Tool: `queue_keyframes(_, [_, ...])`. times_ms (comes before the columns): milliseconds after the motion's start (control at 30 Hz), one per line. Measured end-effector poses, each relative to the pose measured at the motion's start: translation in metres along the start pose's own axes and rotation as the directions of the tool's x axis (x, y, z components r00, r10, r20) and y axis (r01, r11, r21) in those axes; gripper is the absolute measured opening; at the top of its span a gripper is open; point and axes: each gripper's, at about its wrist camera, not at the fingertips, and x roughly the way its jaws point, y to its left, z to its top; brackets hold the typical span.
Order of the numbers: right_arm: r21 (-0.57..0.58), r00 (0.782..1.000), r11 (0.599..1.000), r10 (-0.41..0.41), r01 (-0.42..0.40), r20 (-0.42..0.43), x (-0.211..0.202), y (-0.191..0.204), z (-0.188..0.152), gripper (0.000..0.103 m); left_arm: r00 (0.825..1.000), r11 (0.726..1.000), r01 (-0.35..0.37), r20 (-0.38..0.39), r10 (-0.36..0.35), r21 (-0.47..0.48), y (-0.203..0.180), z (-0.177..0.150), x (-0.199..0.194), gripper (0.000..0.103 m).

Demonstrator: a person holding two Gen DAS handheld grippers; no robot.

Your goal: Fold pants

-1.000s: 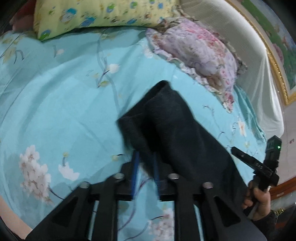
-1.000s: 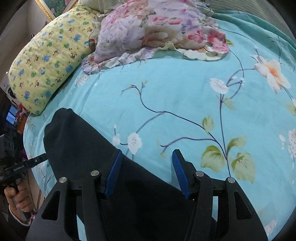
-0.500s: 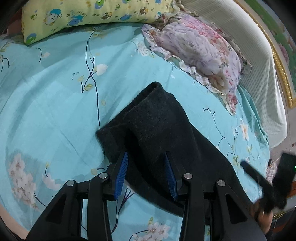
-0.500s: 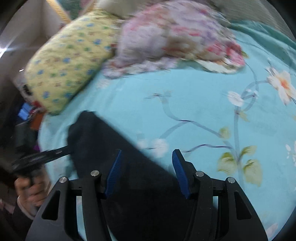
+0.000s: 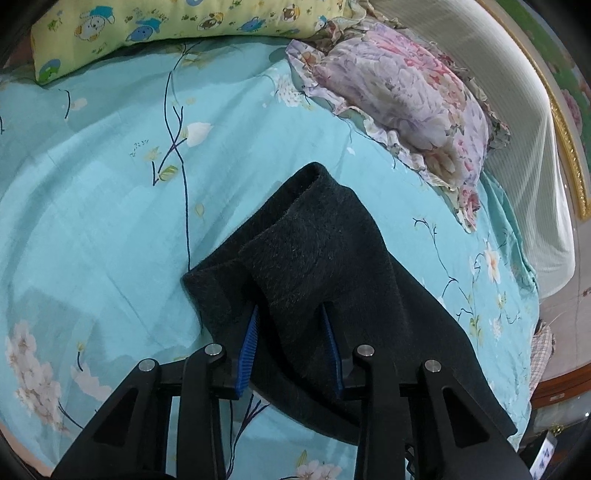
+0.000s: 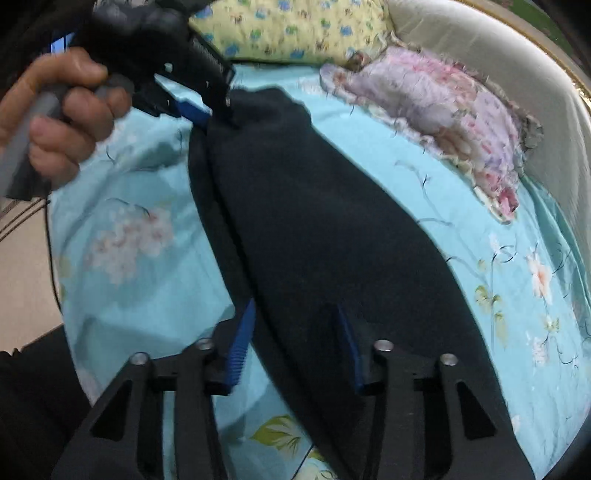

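Since a second before, the right gripper (image 6: 295,343) swung over so the left gripper (image 6: 207,107) and the hand (image 6: 55,118) holding it came into its view. Both grippers' blue-padded jaws were closing on the fuzzy black pants (image 5: 332,258). These pants lay stretched across the turquoise flowered bedsheet (image 5: 92,203), one end in each gripper.

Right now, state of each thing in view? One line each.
pants: dark, stretched long across the bed, partly folded over.
left gripper: jaws closing, pants fabric between them.
right gripper: jaws closing, pants fabric between them.
floral pillow: lying by the headboard.
yellow pillow: lying at the bed's far edge.
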Motion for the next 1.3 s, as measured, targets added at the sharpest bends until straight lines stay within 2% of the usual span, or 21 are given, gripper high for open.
queue_keyframes(33, [0.031, 1.000, 0.999, 0.012, -0.012, 0.004, 0.001, -0.005, -0.001, 0.042, 1.000, 1.000, 0.002, 0.000, -0.002, 0.003, 0.000, 0.000, 0.001, 0.030])
queue_keyframes(67, [0.054, 1.000, 0.998, 0.021, -0.021, 0.005, 0.002, -0.009, -0.001, 0.042, 1.000, 1.000, 0.005, -0.003, -0.005, 0.005, 0.000, 0.000, 0.002, 0.022])
queue_keyframes(133, [0.049, 1.000, 0.999, 0.017, -0.018, 0.004, 0.006, -0.010, -0.002, 0.034, 1.000, 1.000, 0.006, -0.009, -0.006, 0.004, 0.000, -0.001, 0.003, 0.015])
queue_keyframes(167, [0.051, 1.000, 0.998, 0.026, -0.027, 0.011, 0.007, -0.010, 0.000, 0.022, 1.000, 1.000, 0.007, -0.001, -0.007, 0.011, 0.000, -0.001, 0.002, 0.008])
queue_keyframes(200, [0.063, 0.999, 0.997, 0.049, -0.050, 0.016, 0.005, -0.012, 0.001, 0.006, 1.000, 1.000, 0.012, 0.015, -0.013, 0.029, -0.003, -0.002, -0.002, 0.007])
queue_keyframes(433, [0.108, 0.985, 0.982, 0.144, -0.154, 0.097, -0.033, -0.016, 0.009, 0.006, 0.996, 0.992, 0.050, 0.068, -0.058, 0.112, -0.009, -0.010, -0.037, 0.005])
queue_keyframes(500, [0.118, 0.982, 0.978, 0.161, -0.172, 0.098, -0.039, -0.018, 0.008, 0.006, 0.998, 0.993, 0.038, 0.053, -0.044, 0.112, -0.004, -0.014, -0.031, 0.005])
queue_keyframes(633, [0.133, 0.982, 0.973, 0.183, -0.188, 0.055, -0.023, -0.013, 0.004, 0.006, 1.000, 0.995, 0.014, 0.022, -0.017, 0.095, 0.009, -0.020, -0.009, 0.006])
queue_keyframes(700, [0.149, 0.981, 0.970, 0.192, -0.193, 0.024, -0.010, -0.011, 0.003, 0.006, 0.999, 0.996, 0.033, 0.019, -0.035, 0.078, 0.016, -0.022, -0.005, 0.007])
queue_keyframes(767, [0.177, 0.979, 0.963, 0.206, -0.204, 0.004, -0.003, -0.013, 0.003, 0.009, 0.999, 0.996, 0.041, 0.026, -0.043, 0.075, 0.018, -0.022, -0.011, 0.014])
queue_keyframes(833, [0.204, 0.976, 0.955, 0.218, -0.217, 0.017, -0.007, -0.016, 0.003, 0.011, 0.998, 0.997, 0.045, 0.030, -0.047, 0.065, 0.019, -0.023, -0.017, 0.014])
queue_keyframes(867, [0.207, 0.974, 0.952, 0.224, -0.224, 0.022, -0.009, -0.019, 0.004, 0.019, 0.998, 0.997, 0.045, 0.034, -0.047, 0.056, 0.021, -0.023, -0.022, 0.017])
queue_keyframes(900, [0.210, 0.973, 0.950, 0.230, -0.231, 0.027, -0.012, -0.020, 0.004, 0.032, 0.999, 0.998, 0.038, 0.037, -0.039, 0.048, 0.022, -0.023, -0.026, 0.020])
queue_keyframes(933, [0.212, 0.973, 0.950, 0.228, -0.231, 0.036, -0.017, -0.022, 0.004, 0.038, 0.999, 0.999, 0.028, 0.038, -0.030, 0.039, 0.023, -0.024, -0.028, 0.034])
queue_keyframes(967, [0.215, 0.974, 0.950, 0.222, -0.227, 0.047, -0.022, -0.024, 0.004, 0.045, 0.999, 1.000, 0.020, 0.041, -0.021, 0.021, 0.026, -0.025, -0.032, 0.039])
queue_keyframes(1200, [0.356, 0.963, 0.896, 0.229, -0.266, 0.142, -0.038, -0.068, 0.005, 0.045, 1.000, 0.999, 0.026, 0.001, -0.026, -0.038, 0.036, -0.025, -0.033, 0.050])
queue_keyframes(1233, [0.386, 0.964, 0.885, 0.221, -0.262, 0.148, -0.036, -0.080, 0.007, 0.045, 1.000, 0.999, 0.018, -0.006, -0.018, -0.047, 0.037, -0.024, -0.032, 0.055])
queue_keyframes(1300, [0.437, 0.970, 0.867, 0.191, -0.239, 0.152, -0.031, -0.099, 0.007, 0.045, 1.000, 0.998, 0.013, -0.021, -0.014, -0.055, 0.039, -0.024, -0.028, 0.057])
